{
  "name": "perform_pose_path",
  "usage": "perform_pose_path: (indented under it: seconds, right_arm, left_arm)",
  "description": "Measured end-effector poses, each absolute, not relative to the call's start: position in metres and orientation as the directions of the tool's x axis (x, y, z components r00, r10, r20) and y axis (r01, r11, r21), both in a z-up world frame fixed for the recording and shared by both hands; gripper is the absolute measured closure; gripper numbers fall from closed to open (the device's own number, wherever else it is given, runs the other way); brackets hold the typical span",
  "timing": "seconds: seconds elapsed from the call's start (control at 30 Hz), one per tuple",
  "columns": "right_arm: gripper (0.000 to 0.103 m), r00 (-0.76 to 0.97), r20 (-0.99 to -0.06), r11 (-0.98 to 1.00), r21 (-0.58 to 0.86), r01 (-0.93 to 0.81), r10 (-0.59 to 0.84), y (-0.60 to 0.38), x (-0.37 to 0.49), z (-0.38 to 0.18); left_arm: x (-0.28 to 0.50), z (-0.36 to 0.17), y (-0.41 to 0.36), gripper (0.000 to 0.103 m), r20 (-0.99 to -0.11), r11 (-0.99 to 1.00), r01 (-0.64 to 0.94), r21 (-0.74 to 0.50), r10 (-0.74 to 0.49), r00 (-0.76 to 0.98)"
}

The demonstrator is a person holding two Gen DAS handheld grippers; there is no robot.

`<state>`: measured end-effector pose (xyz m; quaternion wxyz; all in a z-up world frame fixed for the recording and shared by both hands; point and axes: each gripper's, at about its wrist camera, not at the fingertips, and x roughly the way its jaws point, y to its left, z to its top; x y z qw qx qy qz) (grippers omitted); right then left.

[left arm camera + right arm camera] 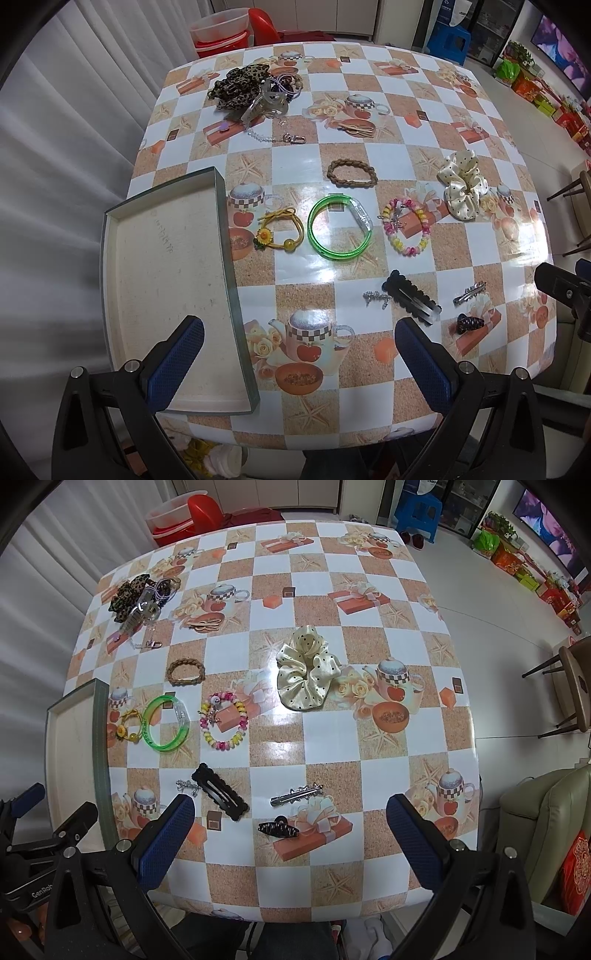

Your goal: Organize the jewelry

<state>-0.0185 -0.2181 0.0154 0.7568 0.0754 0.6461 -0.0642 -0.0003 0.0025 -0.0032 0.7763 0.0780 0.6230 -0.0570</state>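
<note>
Both the left gripper (299,336) and the right gripper (290,814) are held wide apart and empty above the table (369,738), where the green bangle (334,229) and the black clip (219,797) are laid beside the tray (162,295).

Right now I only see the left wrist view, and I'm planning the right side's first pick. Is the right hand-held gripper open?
Observer: Yes. The right hand-held gripper is open and holds nothing. The black claw clip lies on the table ahead of it, framed between its fingers.
Operator: Anything beyond the table's right edge?
Observer: A beige armchair stands beside the table's near right corner.
</note>
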Motion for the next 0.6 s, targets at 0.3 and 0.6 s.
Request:
perform_pose_path:
  seconds: [0.3, 0.6]
  right_arm:
    - [0.0, 0.154, -0.988, 0.98, 0.03, 0.195, 0.0, -0.2178, -0.019, 0.0154]
    - [0.0, 0.153, -0.988, 0.98, 0.032, 0.195, 0.001, -0.2194, -0.0189, 0.0155]
  left_arm:
    - [-0.0023, -0.0032, 0.0029, 0.0, -0.976, 0.981, 0.19, 0.051, 0.008, 0.217]
    - [-0.0021, -0.0032, 0.0021, 0.0, -0.976, 0.981, 0.186, 0.051, 0.01, 0.216]
